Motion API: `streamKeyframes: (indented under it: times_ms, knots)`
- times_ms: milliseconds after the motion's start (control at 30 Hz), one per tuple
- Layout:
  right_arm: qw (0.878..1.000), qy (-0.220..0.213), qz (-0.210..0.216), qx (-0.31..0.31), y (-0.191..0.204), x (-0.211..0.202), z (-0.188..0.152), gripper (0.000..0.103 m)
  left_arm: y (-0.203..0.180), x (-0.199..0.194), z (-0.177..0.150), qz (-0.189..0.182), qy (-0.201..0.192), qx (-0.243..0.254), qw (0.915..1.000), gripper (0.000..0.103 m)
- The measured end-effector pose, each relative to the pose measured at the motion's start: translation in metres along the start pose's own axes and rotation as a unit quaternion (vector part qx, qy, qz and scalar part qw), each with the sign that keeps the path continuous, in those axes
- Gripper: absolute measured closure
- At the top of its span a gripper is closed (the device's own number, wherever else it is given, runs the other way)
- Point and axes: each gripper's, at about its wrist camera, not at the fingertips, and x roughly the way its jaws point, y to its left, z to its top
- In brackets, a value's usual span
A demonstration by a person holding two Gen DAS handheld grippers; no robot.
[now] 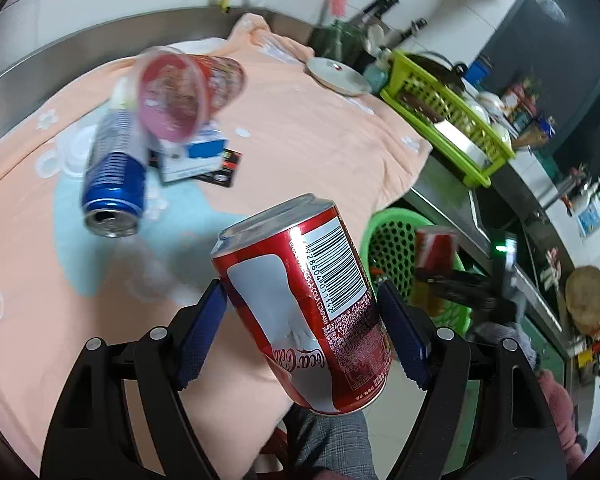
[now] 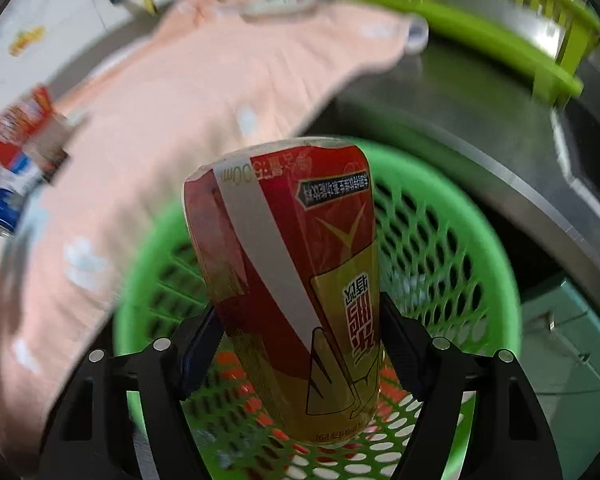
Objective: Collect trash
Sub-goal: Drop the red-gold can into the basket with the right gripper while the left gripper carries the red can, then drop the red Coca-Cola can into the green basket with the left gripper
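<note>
Coke can (image 1: pixel 304 304) clamped in the left tongs (image 1: pixel 302 336), red-gold can (image 2: pixel 296 280) gripped by the right tongs (image 2: pixel 300 344) right above the green basket (image 2: pixel 480 248), so neither's dumped yet, and a blue can (image 1: pixel 114 184), cup (image 1: pixel 180 92) and box (image 1: pixel 192 156) wait at ten o'clock on the surface (image 1: pixel 300 140).

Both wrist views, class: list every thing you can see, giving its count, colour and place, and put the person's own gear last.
Coca-Cola can: one, red, held in left tongs.
Gold and red can: one, held in right tongs above the basket.
Basket: one, green, below the table edge.
Blue can: one, lying on the cloth.
Plastic cup: one, clear reddish, atop the pile.
Cloth: one, peach, covering the table.
Dish rack: one, lime green, on the counter.
Left tongs; right tongs: black.
</note>
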Motion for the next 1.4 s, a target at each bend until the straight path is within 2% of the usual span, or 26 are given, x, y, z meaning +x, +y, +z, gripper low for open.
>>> streamKeyframes:
  times_ms: [167,333,400,567,867,1033,1133,1267,1400]
  knots:
    - [0.998,0.051,-0.029,-0.004,-0.004,0.037,-0.005,0.031,-0.012,0.016,0.002,-0.001,0.014,0.012,0.9998,0.027]
    - [0.997,0.067,-0.048,-0.003,-0.004,0.048,-0.002,0.031,-0.026,0.032,0.006,-0.011,0.026,0.023,0.9993,0.028]
    - [0.997,0.063,-0.051,-0.002,-0.007,0.048,0.003,0.027,-0.033,0.037,0.007,-0.017,0.029,0.029,0.999,0.028]
    - [0.998,0.033,-0.053,-0.002,-0.012,0.032,0.009,0.025,-0.049,0.048,0.008,-0.029,0.039,0.043,0.9979,0.028]
    - [0.995,-0.094,-0.021,0.024,-0.026,-0.086,-0.011,0.023,-0.099,0.075,0.02,-0.066,0.051,0.086,0.9928,0.028]
    - [0.988,-0.149,-0.013,0.043,-0.041,-0.125,-0.025,0.021,-0.135,0.11,0.02,-0.085,0.078,0.107,0.9875,0.028]
    - [0.984,-0.169,-0.011,0.05,-0.047,-0.144,-0.037,0.021,-0.152,0.135,0.015,-0.081,0.09,0.117,0.9857,0.028]
    - [0.982,-0.183,0.0,0.056,-0.051,-0.144,-0.052,0.02,-0.166,0.171,0.004,-0.066,0.117,0.126,0.983,0.028]
    - [0.981,-0.183,0.002,0.062,-0.058,-0.136,-0.064,0.02,-0.179,0.203,-0.012,-0.032,0.134,0.164,0.9767,0.028]
